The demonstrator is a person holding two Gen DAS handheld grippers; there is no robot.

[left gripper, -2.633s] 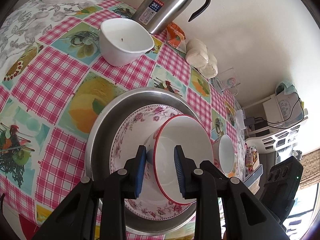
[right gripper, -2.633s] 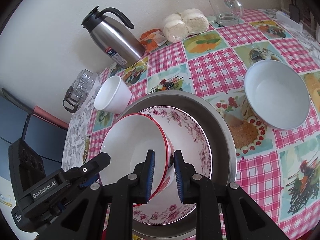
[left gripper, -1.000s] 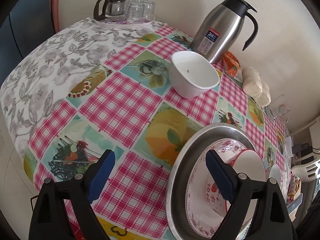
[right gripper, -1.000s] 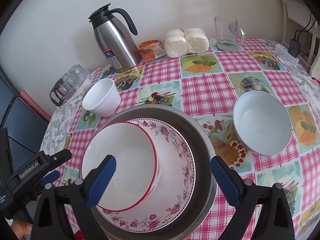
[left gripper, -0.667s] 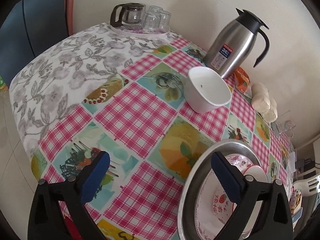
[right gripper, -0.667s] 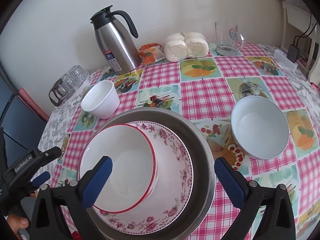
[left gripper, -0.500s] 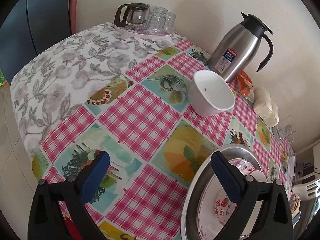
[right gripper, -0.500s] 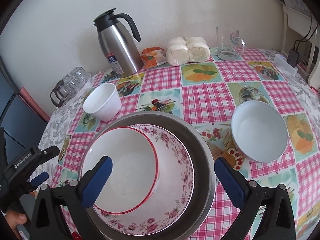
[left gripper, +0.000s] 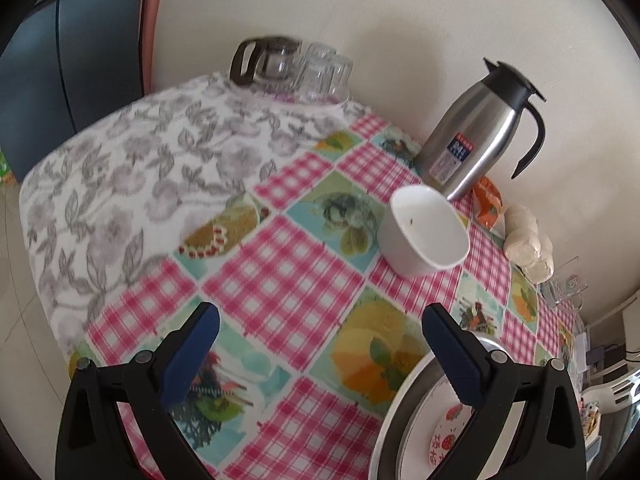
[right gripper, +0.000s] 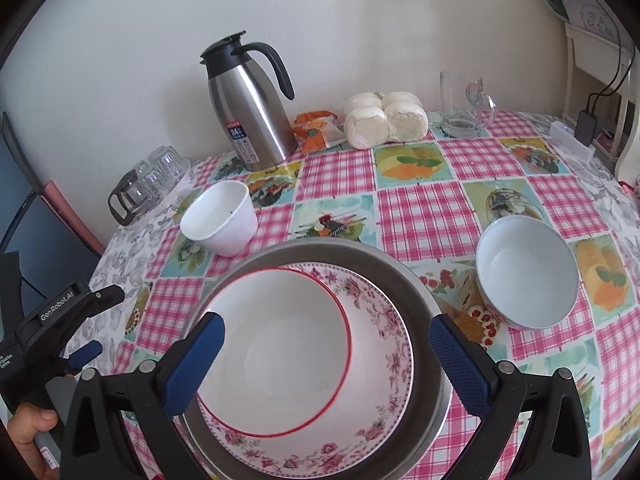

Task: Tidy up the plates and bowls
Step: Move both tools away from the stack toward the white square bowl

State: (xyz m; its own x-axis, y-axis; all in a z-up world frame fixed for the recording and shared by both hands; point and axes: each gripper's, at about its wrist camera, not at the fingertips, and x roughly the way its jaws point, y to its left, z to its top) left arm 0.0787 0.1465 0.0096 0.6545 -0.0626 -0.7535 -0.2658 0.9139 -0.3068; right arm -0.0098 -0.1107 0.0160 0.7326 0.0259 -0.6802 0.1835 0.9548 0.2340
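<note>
On the checked tabletop (right gripper: 420,216), a steel basin (right gripper: 420,292) nests a floral plate (right gripper: 384,364) and red-rimmed bowl (right gripper: 280,352). Both tongs, left (left gripper: 320,352) and right (right gripper: 326,360), gape wide, empty.

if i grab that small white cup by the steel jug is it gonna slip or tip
The small white cup looks glazed and smooth, so the pads may slip on it. Its base is narrower than its rim, so a sideways push could tip it. It seems empty, so probably light, and likely breakable.
</note>
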